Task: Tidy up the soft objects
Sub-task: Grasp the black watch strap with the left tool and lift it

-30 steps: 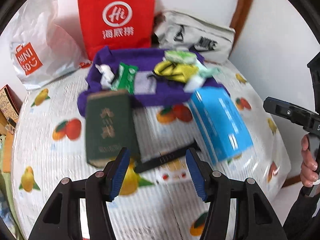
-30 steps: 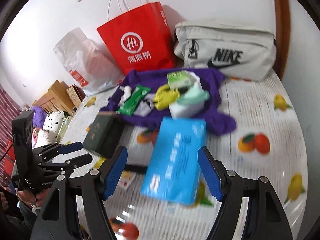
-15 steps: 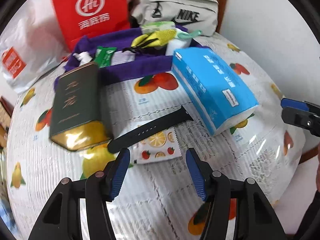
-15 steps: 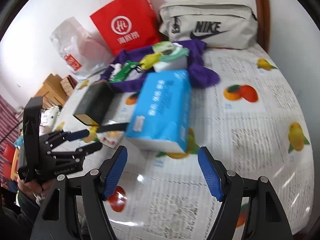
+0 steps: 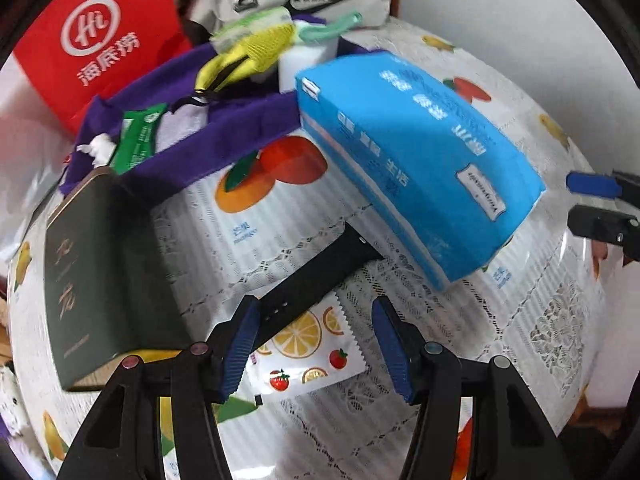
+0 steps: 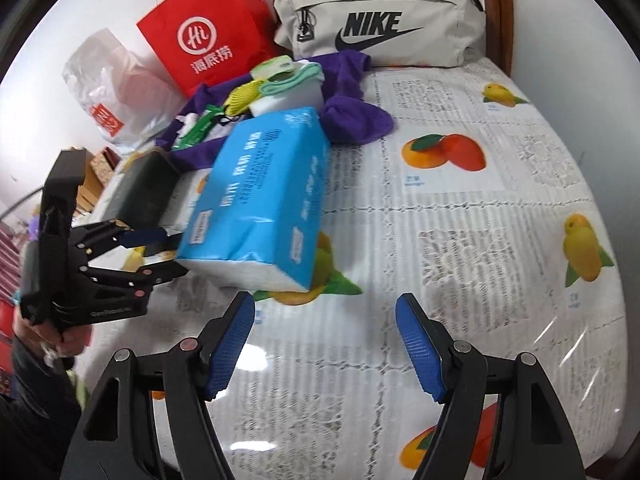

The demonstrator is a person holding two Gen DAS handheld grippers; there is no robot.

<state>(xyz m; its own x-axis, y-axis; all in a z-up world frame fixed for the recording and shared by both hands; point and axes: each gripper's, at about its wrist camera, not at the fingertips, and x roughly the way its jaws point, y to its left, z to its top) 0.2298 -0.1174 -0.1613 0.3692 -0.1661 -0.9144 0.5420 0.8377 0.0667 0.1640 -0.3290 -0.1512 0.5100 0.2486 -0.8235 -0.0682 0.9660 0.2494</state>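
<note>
A blue tissue pack (image 5: 416, 160) (image 6: 264, 184) lies slantwise on the fruit-print tablecloth (image 6: 460, 216). Behind it a purple cloth (image 5: 224, 140) (image 6: 356, 116) holds a green packet (image 5: 138, 142), a yellow mesh item (image 5: 256, 46) and a white sponge (image 5: 308, 64). My left gripper (image 5: 314, 334) (image 6: 160, 250) hovers open just over a black watch strap (image 5: 320, 276) and a fruit-print sachet (image 5: 308, 348), with nothing between the pads. My right gripper (image 6: 324, 344) (image 5: 592, 200) is open in front of the near end of the tissue pack, apart from it.
A dark green tin (image 5: 104, 276) (image 6: 142, 188) lies left of the strap. At the back stand a red paper bag (image 6: 208, 36), a white plastic bag (image 6: 108, 92) and a grey Nike pouch (image 6: 380, 24). A hand (image 6: 52, 332) grips the left tool.
Both grippers have come down and closer to the table. The left one rolled and now sits over the strap and sachet. The right one has dropped to the near end of the tissue pack.
</note>
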